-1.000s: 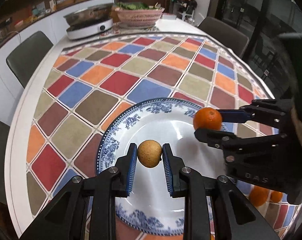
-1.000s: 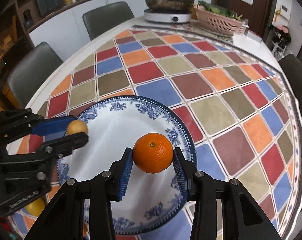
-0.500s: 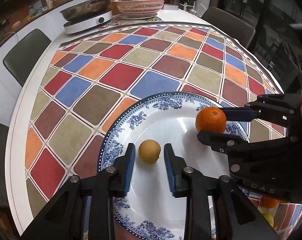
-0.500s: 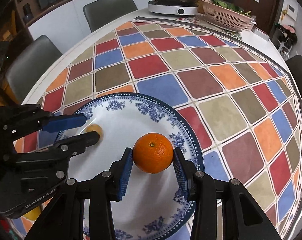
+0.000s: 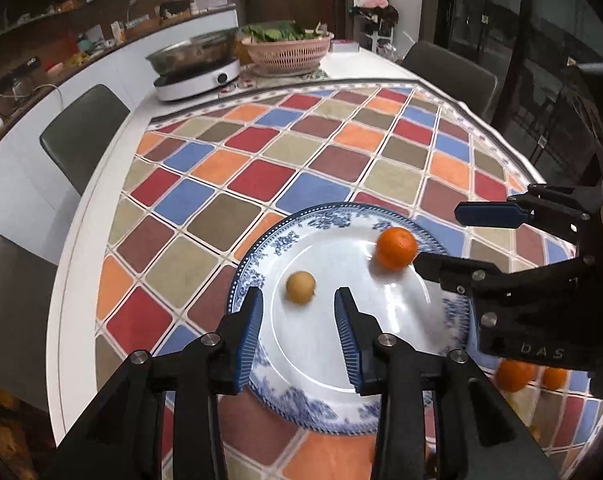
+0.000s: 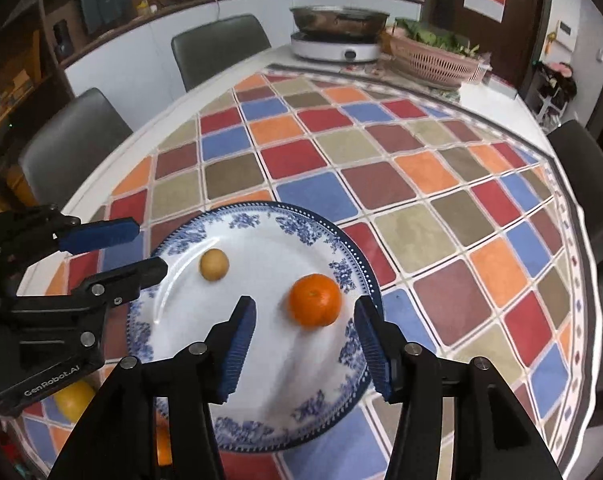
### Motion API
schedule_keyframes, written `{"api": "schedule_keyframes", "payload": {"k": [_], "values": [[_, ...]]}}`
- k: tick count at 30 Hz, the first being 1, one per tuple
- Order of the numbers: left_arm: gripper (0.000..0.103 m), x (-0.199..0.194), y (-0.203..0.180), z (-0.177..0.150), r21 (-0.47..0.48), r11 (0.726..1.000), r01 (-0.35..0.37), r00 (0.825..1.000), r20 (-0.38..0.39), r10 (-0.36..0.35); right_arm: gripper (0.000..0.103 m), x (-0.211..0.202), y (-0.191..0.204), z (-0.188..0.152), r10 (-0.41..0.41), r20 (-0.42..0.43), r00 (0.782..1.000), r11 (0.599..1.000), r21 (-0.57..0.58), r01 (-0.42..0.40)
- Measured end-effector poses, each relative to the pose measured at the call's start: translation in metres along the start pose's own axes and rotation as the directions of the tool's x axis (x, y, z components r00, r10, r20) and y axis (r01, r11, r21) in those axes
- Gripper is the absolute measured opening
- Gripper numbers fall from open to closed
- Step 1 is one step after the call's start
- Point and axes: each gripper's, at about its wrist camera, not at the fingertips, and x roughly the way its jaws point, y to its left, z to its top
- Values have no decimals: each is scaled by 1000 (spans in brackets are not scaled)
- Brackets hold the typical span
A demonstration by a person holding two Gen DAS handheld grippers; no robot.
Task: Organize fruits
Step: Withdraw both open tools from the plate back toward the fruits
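Lying apart on the plate (image 5: 453,322), orange (image 5: 396,248) nearer its rim.

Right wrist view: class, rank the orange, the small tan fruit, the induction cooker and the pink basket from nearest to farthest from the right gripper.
From the right gripper:
1. orange, on the plate, just ahead between the opening fingers.
2. small tan fruit, on the plate, left.
3 and 4. induction cooker and pink basket, far end; too close to call.

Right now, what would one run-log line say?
left gripper opening, empty | right gripper opening, empty | orange, brown fruit on plate
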Motion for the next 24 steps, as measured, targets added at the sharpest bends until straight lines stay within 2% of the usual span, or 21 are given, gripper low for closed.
{"api": "schedule_keyframes", "payload": {"k": [1, 7, 10, 15, 24], "values": [[42, -6, -2, -1, -1, 1000, -2, 1000, 11, 2, 61, -10, 2, -3, -2, 23, 1000, 1000, 1, 2], [56, -54, -15, -17, 18, 999, -36, 994, 108, 34, 63, -53, 14, -21, -18, 110, 994, 1000, -9, 19], [66, -77, -24, -30, 32, 997, -77, 984, 161, 71, 74, -74, 21, -33, -44, 158, 987, 999, -14, 46], [80, -103, -36, -53, 42, 987, -152, 969, 203, 141, 77, -102, 27, -57, -100, 223, 970, 994, -27, 109], [92, -147, -45, -85, -30, 989, -142, 956, 256, 145, 80, -146, 29, -97, -174, 271, 947, 985, 70, 160]]}}
